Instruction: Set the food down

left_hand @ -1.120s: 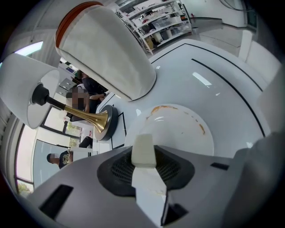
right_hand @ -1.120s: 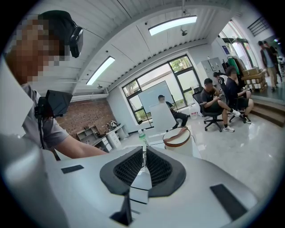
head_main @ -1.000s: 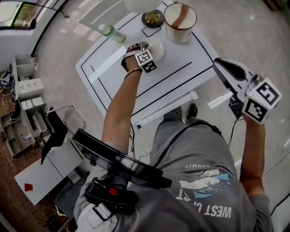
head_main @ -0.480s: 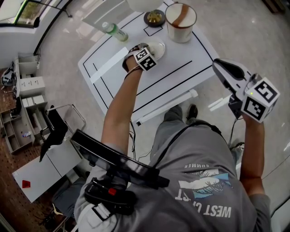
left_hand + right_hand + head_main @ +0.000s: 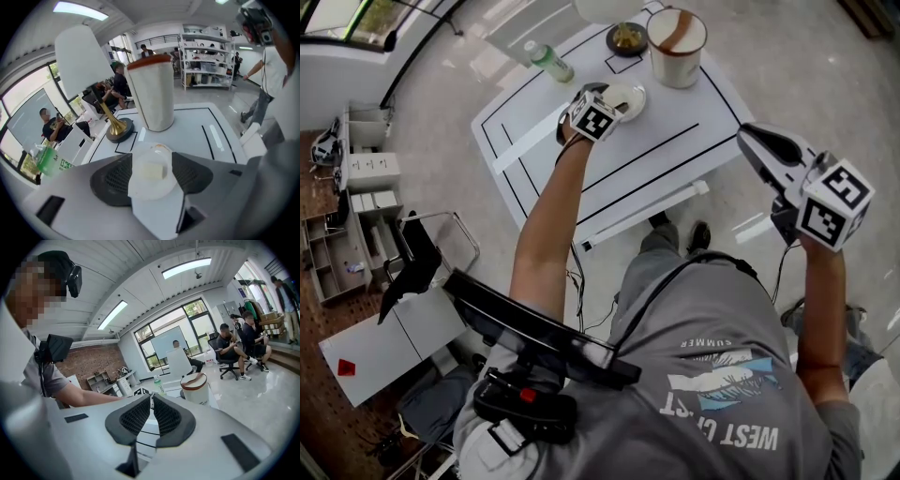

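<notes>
- Left gripper (image 5: 151, 158) fingers (image 5: 112, 180) are spread wide and opening. The dark ribbed pads sit clear on either side of the plate and aren't pressing on anything.
- Right between those fingers is a small white plate (image 5: 157, 191), resting on the white table (image 5: 201, 126), with the food (image 5: 151, 170) on it.
- The food is a pale cream block, roughly cube-shaped with soft edges, about in the middle of the plate. It sits level and touches neither pad.
- Just past the fingertips there's a bit of orange-brown on the far rim of the plate; can't tell what it is.
- Further out beyond the tips is a tall white tub (image 5: 152, 93) with a brown rim. To the left of it stands a lamp (image 5: 82, 61) with a gold stem on a dark round base.
- Way off to the left of the fingers is a green bottle (image 5: 47, 159).
- Right gripper (image 5: 151, 399) fingers (image 5: 136, 418) are closed together with nothing between them. It's held up in the air off the table's right side, well apart from the plate.
</notes>
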The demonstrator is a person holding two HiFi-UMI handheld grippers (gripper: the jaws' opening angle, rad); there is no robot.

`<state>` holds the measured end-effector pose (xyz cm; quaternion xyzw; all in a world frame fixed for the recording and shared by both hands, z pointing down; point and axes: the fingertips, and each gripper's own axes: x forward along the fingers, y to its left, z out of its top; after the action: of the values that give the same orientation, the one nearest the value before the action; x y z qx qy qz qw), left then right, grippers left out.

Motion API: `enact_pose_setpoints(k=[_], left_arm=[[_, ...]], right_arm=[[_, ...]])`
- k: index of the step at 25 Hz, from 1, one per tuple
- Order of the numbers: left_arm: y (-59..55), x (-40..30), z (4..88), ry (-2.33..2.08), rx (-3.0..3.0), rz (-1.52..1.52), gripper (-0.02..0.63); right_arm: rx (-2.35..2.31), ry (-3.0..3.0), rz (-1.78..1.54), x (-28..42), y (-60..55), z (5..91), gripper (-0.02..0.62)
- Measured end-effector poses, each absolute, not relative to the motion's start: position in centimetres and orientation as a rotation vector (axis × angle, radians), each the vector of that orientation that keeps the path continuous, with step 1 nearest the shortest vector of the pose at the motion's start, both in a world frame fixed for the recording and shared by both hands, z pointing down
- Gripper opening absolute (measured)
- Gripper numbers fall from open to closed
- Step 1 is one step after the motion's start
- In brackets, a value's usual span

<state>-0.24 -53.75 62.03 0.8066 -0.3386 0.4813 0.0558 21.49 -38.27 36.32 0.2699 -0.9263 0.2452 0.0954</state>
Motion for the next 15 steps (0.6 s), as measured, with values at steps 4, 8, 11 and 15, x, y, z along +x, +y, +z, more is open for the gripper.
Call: enact_pose_setpoints(k=[4,8,11,15], left_arm=[[-52.9,1.0,57.0,-1.17,2.477,1.143,0.253],[-51.6,3.1,49.6,-1.276,2.554,0.793,0.208],[-49.2,5.4,42.7,-1.313,2.666,0.529,0.044],[-45.3,7.2,32.9,-1.342,2.776,0.157,0.008]], right_arm=[[0.77,-2.783,0.703,21.6,-36.7,35.3,0.009],[0.718,-2.84,0.663,21.5,-35.5,33.6,0.009],[0.695,-2.889,0.61,21.5,-34.0,31.9,0.008],[0.623,-2.972,0.466,20.9,-33.0,29.3,0.008]])
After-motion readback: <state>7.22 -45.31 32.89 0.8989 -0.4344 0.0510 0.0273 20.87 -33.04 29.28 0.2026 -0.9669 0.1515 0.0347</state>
